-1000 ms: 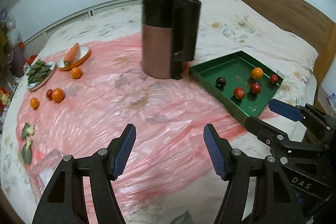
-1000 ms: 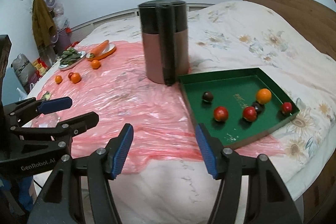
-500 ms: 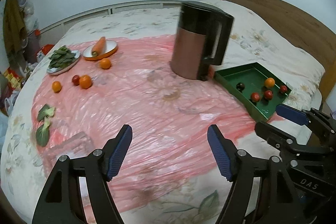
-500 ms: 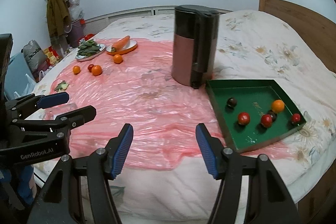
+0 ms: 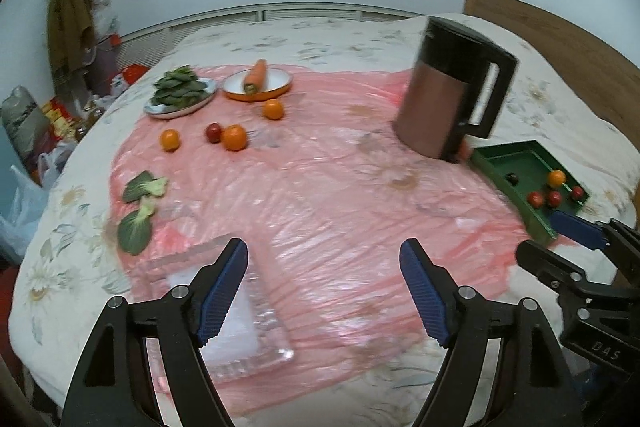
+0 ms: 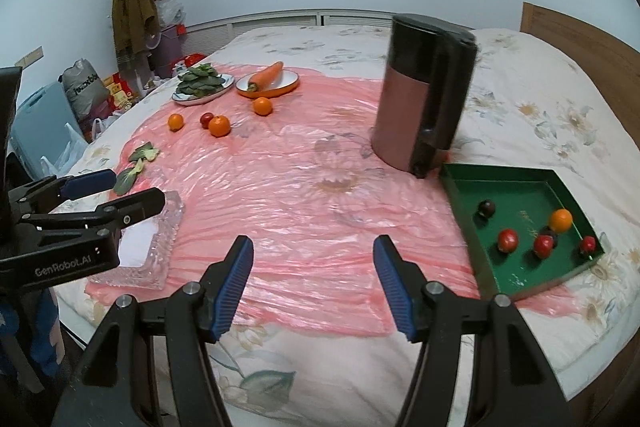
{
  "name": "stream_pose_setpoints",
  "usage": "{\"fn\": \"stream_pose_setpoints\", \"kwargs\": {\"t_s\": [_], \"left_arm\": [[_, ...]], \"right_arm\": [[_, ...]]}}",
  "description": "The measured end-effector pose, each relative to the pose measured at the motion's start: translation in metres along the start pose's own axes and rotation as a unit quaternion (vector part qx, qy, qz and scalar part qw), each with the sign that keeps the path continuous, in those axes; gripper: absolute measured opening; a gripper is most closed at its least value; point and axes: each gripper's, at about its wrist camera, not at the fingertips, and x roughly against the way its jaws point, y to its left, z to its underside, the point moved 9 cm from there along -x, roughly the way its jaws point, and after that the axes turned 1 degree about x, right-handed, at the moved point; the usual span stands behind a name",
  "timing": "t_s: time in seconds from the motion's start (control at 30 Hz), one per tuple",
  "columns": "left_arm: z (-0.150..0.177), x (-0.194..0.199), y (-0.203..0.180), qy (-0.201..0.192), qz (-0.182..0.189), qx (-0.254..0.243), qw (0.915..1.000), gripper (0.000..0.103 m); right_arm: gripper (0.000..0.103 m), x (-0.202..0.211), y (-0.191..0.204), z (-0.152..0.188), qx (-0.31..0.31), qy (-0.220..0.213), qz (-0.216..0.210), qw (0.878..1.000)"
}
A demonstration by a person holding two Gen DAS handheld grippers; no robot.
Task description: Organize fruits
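Loose on the pink plastic sheet (image 5: 320,187) lie three oranges (image 5: 235,137) and one small red fruit (image 5: 213,133), also seen from the right wrist as oranges (image 6: 219,126) and the red fruit (image 6: 207,119). A green tray (image 6: 516,191) at the right holds an orange (image 6: 561,219), red fruits (image 6: 507,240) and a dark one (image 6: 487,207). My left gripper (image 5: 323,245) hovers over the near sheet, jaws opening, nothing between them. My right gripper (image 6: 313,241) is open and empty, left of the tray.
A tall copper and black kettle (image 5: 448,95) stands beside the tray (image 5: 516,159). At the back left are a plate of greens (image 5: 180,95) and an orange bowl with a carrot (image 5: 256,83). Loose leaves (image 5: 138,205) and a clear glass dish (image 5: 256,339) lie near left. A wooden headboard (image 6: 580,39) rises at right.
Both views swung left: kettle and green tray slid to the right, the loose fruit moved toward the middle, the glass dish came into view. The left jaws spread wider.
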Motion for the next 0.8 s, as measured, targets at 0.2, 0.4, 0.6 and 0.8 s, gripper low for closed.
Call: {"fn": "stream_pose_setpoints", "kwargs": {"t_s": [0.2,0.4,0.6,0.8], "left_arm": [[-0.004,-0.008,0.027,-0.004,-0.021,0.016,0.9996,0.073],[-0.011,-0.021,0.047,-0.004,-0.033,0.024,0.9992,0.073],[-0.021,-0.035,0.062,-0.001,-0.038,0.025,0.9989,0.073],[-0.027,-0.053,0.079,0.008,-0.043,0.029,0.9986,0.073]], "right_arm": [[0.098,-0.017,0.014,-0.009,0.01,0.001,-0.009,1.0],[0.098,-0.038,0.032,-0.023,0.025,-0.001,-0.024,0.999],[0.098,-0.062,0.046,-0.036,0.032,0.002,-0.037,0.999],[0.098,-0.087,0.06,-0.048,0.042,0.009,-0.046,0.998]]}}
